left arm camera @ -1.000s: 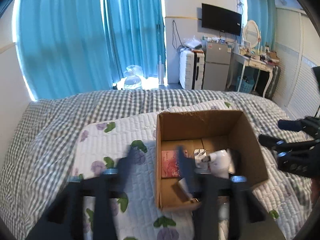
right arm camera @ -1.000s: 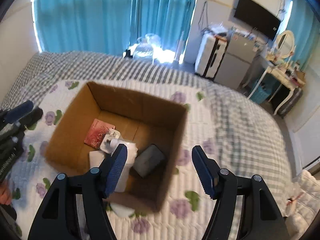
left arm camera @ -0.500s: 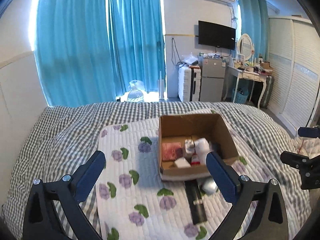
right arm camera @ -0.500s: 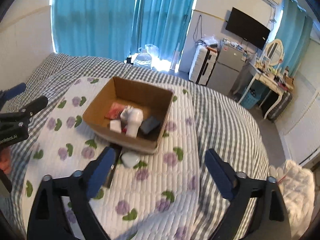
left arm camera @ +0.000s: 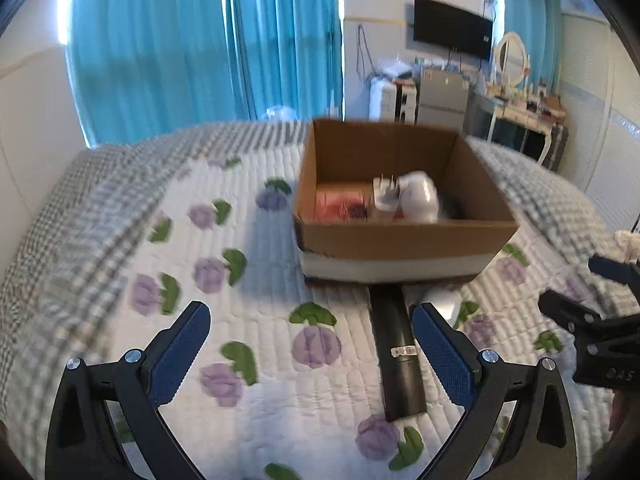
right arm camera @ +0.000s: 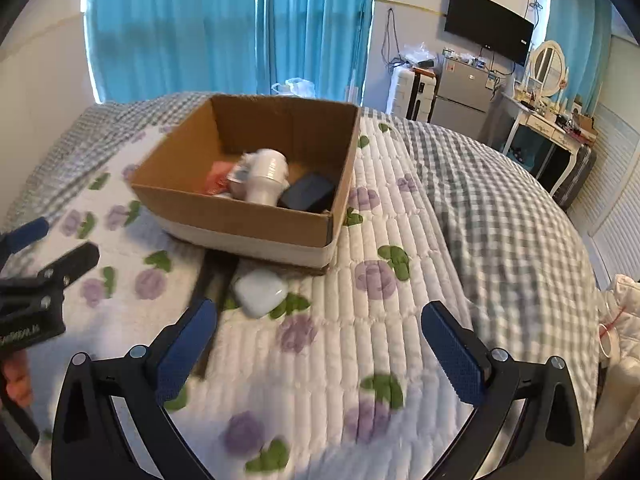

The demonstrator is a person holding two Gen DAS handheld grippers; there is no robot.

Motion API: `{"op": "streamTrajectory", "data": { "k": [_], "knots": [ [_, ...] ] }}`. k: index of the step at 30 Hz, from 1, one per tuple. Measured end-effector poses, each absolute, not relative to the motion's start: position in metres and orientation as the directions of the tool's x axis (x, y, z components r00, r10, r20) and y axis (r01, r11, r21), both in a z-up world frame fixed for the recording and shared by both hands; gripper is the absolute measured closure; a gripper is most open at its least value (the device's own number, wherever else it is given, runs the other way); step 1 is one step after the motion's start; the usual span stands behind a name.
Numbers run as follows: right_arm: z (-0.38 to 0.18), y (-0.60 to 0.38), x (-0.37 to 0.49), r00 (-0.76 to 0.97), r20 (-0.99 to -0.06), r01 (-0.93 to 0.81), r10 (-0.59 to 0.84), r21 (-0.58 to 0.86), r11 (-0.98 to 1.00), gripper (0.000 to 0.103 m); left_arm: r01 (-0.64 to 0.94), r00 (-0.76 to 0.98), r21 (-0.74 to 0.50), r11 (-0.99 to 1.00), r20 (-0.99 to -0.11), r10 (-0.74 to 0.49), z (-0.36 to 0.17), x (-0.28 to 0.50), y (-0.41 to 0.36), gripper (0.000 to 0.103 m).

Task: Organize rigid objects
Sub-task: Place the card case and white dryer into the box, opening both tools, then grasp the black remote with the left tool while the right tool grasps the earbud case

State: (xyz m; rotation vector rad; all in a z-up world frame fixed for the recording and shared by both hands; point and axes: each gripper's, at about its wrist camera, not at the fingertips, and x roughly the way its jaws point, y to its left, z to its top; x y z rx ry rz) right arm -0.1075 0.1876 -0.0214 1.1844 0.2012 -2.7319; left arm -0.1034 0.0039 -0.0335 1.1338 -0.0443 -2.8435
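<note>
Matt cardboard box (left arm camera: 404,236) on quilted cloth blanket (left arm camera: 256,320).

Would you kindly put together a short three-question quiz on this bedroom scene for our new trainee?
1. True or false: the long black object lies inside the cardboard box.
2. Which item rests on the quilt just in front of the box?
A. a white case
B. a red booklet
C. a dark pouch
3. Fill in: both the left hand-held gripper and the right hand-held gripper have jaws that are ____.

Key: 1 false; 2 A; 3 open, with nothing between them.
</note>
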Motion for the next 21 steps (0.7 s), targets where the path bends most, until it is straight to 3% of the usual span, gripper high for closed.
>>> {"op": "streamTrajectory", "data": {
  "k": [8, 13, 17, 19, 21],
  "knots": [
    [-0.074, 0.19, -0.159, -0.673, -0.735, 0.193, -0.084, -0.064, -0.979, 0.0, 0.02, -0.662, 0.062, -0.998, -0.747, -0.06, -0.1, -0.144, 0.03, 0.005],
    [-0.083, 0.194, -0.165, -0.64, -0.765, 0.182, -0.079, -0.05, -0.982, 0.0, -0.042, -0.618, 0.049, -0.998, -0.786, -0.012, -0.12, -0.147, 0.044, 0.025],
    [-0.087, 0.194, -0.164, -0.631, -0.774, 0.162, -0.051, -0.067, -0.985, 0.0, -0.08, -0.589, 0.037, -0.996, -0.808, 0.018, -0.131, -0.146, 0.054, 0.036],
    [-0.088, 0.193, -0.162, -0.629, -0.776, 0.16, -0.048, -0.069, -0.985, 0.0, -0.115, -0.583, 0.047, -0.992, -0.812, 0.029, -0.134, -0.144, 0.062, 0.054],
    [-0.088, 0.193, -0.161, -0.631, -0.775, 0.153, -0.044, -0.068, -0.986, 0.0, -0.143, -0.591, 0.08, -0.987, -0.806, 0.02, -0.134, -0.139, 0.069, 0.057]
  ]
}}
